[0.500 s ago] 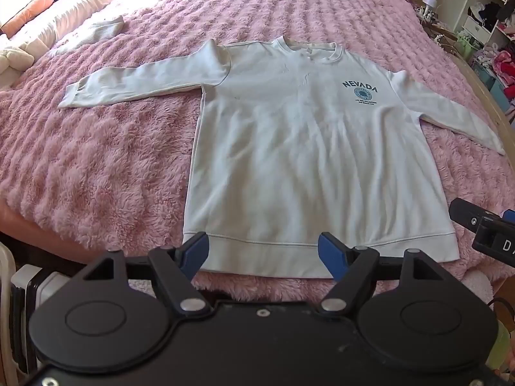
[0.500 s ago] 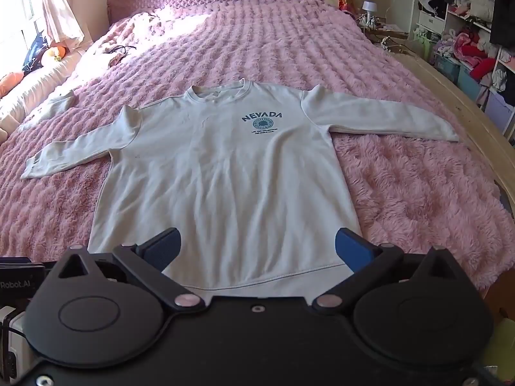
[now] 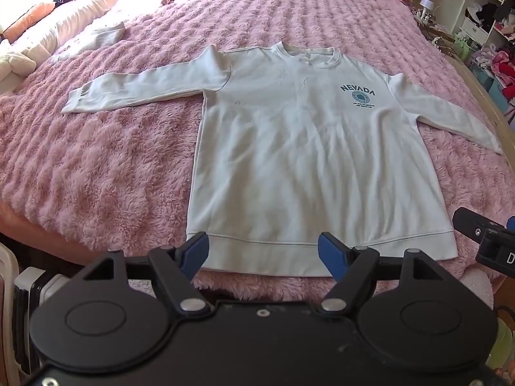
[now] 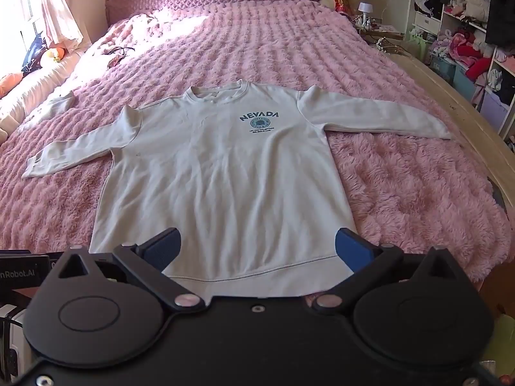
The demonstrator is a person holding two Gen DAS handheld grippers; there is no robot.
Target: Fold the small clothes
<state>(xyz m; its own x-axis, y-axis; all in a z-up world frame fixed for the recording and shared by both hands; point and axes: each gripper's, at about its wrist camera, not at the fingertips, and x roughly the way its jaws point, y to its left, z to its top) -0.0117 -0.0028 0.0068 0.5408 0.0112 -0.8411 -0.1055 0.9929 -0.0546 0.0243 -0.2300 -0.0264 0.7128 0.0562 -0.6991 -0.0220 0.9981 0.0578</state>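
White sweatshirt [image 4: 219, 186] flat on pink bedspread [image 4: 402, 193]; left gripper [image 3: 263, 254], right gripper [image 4: 256, 251] wide open, empty, near hem.

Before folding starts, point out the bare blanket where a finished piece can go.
Free: the pink blanket between the sweatshirt hem and its right sleeve, the same below the left sleeve, and beyond the collar. Crowded: the far left edge, with a folded cloth and cushions.
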